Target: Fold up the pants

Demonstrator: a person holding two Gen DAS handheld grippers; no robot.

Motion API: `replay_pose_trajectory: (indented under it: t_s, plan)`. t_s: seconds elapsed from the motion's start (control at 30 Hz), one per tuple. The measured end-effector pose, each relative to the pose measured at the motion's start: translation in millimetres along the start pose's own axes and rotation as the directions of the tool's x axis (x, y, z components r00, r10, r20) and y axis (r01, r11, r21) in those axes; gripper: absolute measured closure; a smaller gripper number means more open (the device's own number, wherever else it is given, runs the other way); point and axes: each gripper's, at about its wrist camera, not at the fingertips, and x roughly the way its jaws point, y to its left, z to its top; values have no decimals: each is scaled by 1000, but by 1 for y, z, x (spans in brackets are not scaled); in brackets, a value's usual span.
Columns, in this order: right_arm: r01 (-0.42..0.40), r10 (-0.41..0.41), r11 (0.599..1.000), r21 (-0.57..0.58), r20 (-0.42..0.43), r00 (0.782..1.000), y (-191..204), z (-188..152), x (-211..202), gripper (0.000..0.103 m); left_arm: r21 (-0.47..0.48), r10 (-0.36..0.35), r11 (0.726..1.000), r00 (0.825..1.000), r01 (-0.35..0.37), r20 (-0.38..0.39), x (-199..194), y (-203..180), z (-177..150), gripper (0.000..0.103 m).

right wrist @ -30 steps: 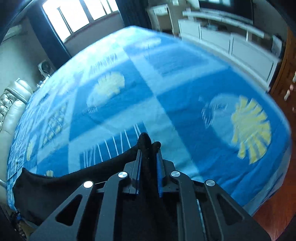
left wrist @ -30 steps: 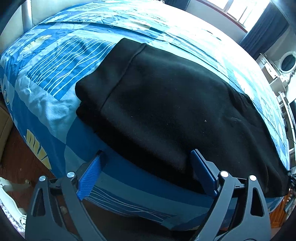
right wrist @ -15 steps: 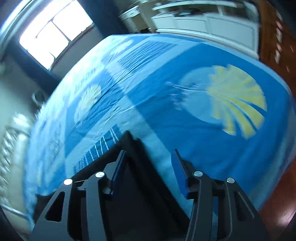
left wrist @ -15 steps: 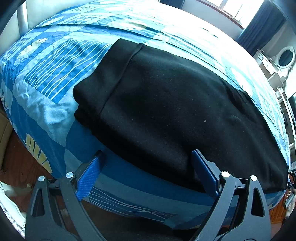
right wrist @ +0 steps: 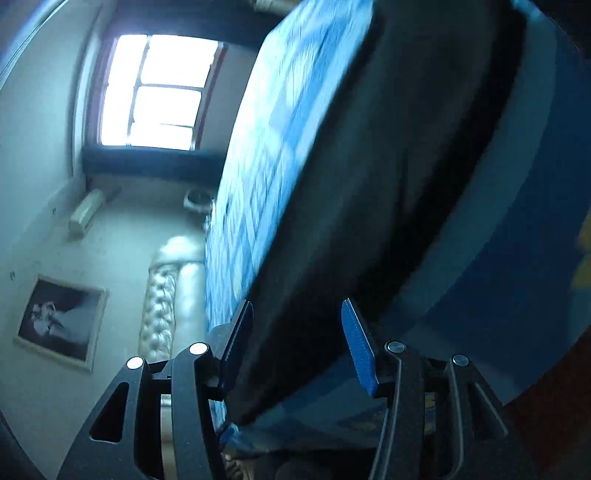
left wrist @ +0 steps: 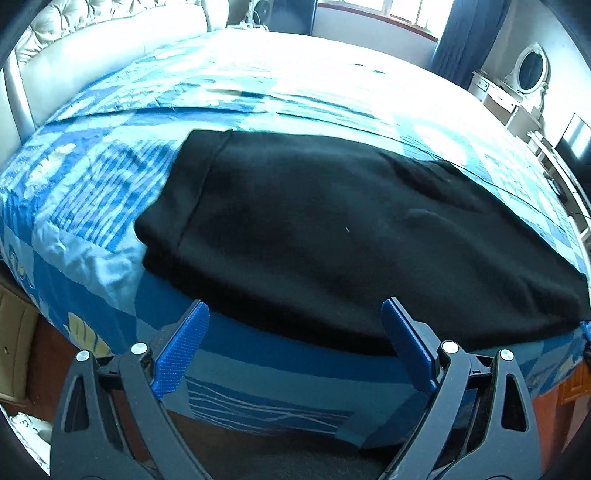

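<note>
Currently, the black pants (left wrist: 332, 236) are lying folded into a broad flat stack on the blue patterned bedspread (left wrist: 92, 192), near the edge of the bed closest to me. The waistband end is sitting toward the left of the left wrist view, with a seam running down just inside that edge; the stack is extending across to the right edge of the view. The fabric surface is resting mostly smooth, with a few shallow creases toward the upper right.

I am holding my left gripper (left wrist: 295, 332) released, jaws standing wide apart, above the near edge of the pants. Both blue pads (left wrist: 181, 350) are hanging clear of the fabric, gripping nothing.

I am holding my right gripper (right wrist: 295, 343) released as well, jaws parted at a moderate gap. The right wrist view is rolled steeply and blurred; the dark pants (right wrist: 369, 184) are appearing between and beyond the pads, but neither pad is pressing on the cloth.

Beyond the bedspread, a padded leather headboard (left wrist: 92, 40) is standing at the far left, a window (left wrist: 406, 14) is admitting bright light behind the bed, and a white dressing table with an oval mirror (left wrist: 532, 74) is standing at the right. A framed picture (right wrist: 61, 317) is hanging on the wall.
</note>
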Motion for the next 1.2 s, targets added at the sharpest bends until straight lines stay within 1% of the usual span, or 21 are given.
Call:
replay_pose_trajectory:
  t_s: [0.07, 0.13, 0.2, 0.23, 0.27, 0.33, 0.4, 0.43, 0.53, 0.63, 0.67, 0.7, 0.73, 0.77, 0.9, 1.0, 1.07, 1.13, 1.17, 1.2]
  plan:
    - [45, -45, 999, 14, -2, 999, 0, -7, 15, 52, -10, -26, 1000, 1000, 26, -17, -1, 0, -4, 9]
    - [75, -77, 996, 48, 31, 997, 0, -8, 20, 53, -12, -45, 999, 999, 44, -26, -2, 0, -7, 9]
    - [74, -81, 994, 82, 92, 992, 3, -12, 16, 52, -3, -60, 998, 998, 60, -25, -6, -4, -9, 9]
    - [74, -83, 993, 87, 111, 990, 5, -12, 17, 52, 1, -71, 997, 997, 71, -24, -8, -6, -10, 9]
    - [68, -77, 994, 86, 112, 991, 6, -13, 22, 52, 2, -85, 996, 996, 86, -24, -10, -8, -10, 9]
    - [27, -35, 995, 95, 85, 996, 8, -19, 34, 51, 9, -120, 993, 992, 121, -25, -12, -15, -9, 9]
    - [-39, 37, 994, 99, 21, 999, 9, -30, 54, 51, 16, -132, 991, 991, 133, -26, -13, -20, -9, 9]
    - [-59, 60, 994, 97, -12, 998, 11, -37, 64, 51, 20, -143, 989, 989, 143, -32, -13, -22, -10, 9]
    - [-89, 93, 993, 71, -64, 994, 19, -51, 81, 51, 16, -156, 987, 987, 157, -45, -14, -26, -14, 9]
    - [-92, 95, 995, 43, -64, 993, 26, -56, 87, 51, 4, -171, 985, 983, 172, -62, -12, -28, -16, 9]
    - [-74, 75, 997, 22, -57, 996, 27, -58, 84, 57, 0, -174, 985, 982, 175, -66, -12, -28, -17, 9]
    - [-62, 62, 998, 9, -61, 996, 28, -57, 83, 71, -5, -180, 984, 981, 180, -70, -11, -29, -17, 9]
    - [-48, 48, 999, 0, -64, 997, 29, -57, 83, 80, -6, -183, 983, 980, 183, -73, -12, -29, -17, 9]
    - [-23, 23, 1000, -8, -64, 998, 29, -57, 82, 95, -6, -186, 983, 980, 186, -75, -12, -30, -18, 9]
    - [39, -41, 999, -32, -73, 996, 29, -68, 76, 96, 3, -185, 983, 980, 186, -72, -13, -33, -19, 9]
    - [26, -27, 999, -21, -78, 997, 21, -67, 79, 97, 6, -184, 983, 980, 185, -75, -12, -35, -19, 9]
    - [22, -25, 999, -38, -75, 997, 25, -68, 82, 96, 7, -181, 983, 980, 182, -80, -10, -35, -19, 9]
    - [23, -26, 998, -58, -57, 998, 27, -67, 74, 93, 5, -180, 983, 980, 182, -85, -9, -35, -19, 9]
    - [15, -18, 999, -52, -45, 999, 20, -63, 66, 90, 4, -182, 983, 979, 183, -88, -9, -34, -19, 9]
    - [14, -15, 999, -36, -28, 1000, 17, -59, 63, 84, 2, -183, 983, 979, 184, -92, -8, -34, -19, 9]
